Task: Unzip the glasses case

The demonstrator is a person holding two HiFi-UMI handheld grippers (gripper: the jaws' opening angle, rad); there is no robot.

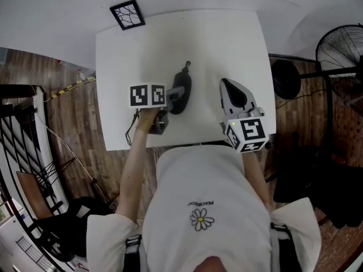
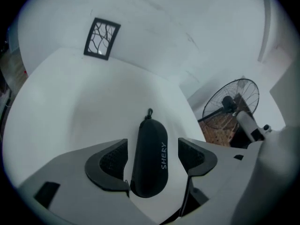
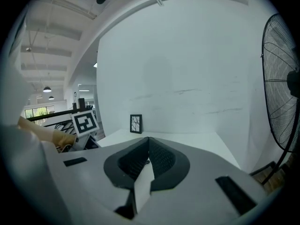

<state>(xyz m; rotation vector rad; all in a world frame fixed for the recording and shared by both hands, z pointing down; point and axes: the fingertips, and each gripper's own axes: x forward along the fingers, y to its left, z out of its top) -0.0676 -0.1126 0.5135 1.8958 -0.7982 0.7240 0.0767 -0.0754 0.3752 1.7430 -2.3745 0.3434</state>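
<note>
Head view: glasses case [image 1: 182, 85] lies on white table [image 1: 227, 38]; left gripper [image 1: 176, 96] over its near end, right gripper [image 1: 226, 85] apart on the right.
Left gripper view: jaws wide apart, glasses case between them, pads clear of it.
Right gripper view: jaws closed together, nothing held.

White bench [image 1: 227, 44], bare surface. Black-framed card [image 1: 127, 14] with a crackle pattern stands upright at its far left corner. Wire-caged fan [image 1: 340, 52] off the right side; dark round disc [image 1: 285, 78] nearer the bench. Wood-plank floor [image 1: 74, 129].
</note>
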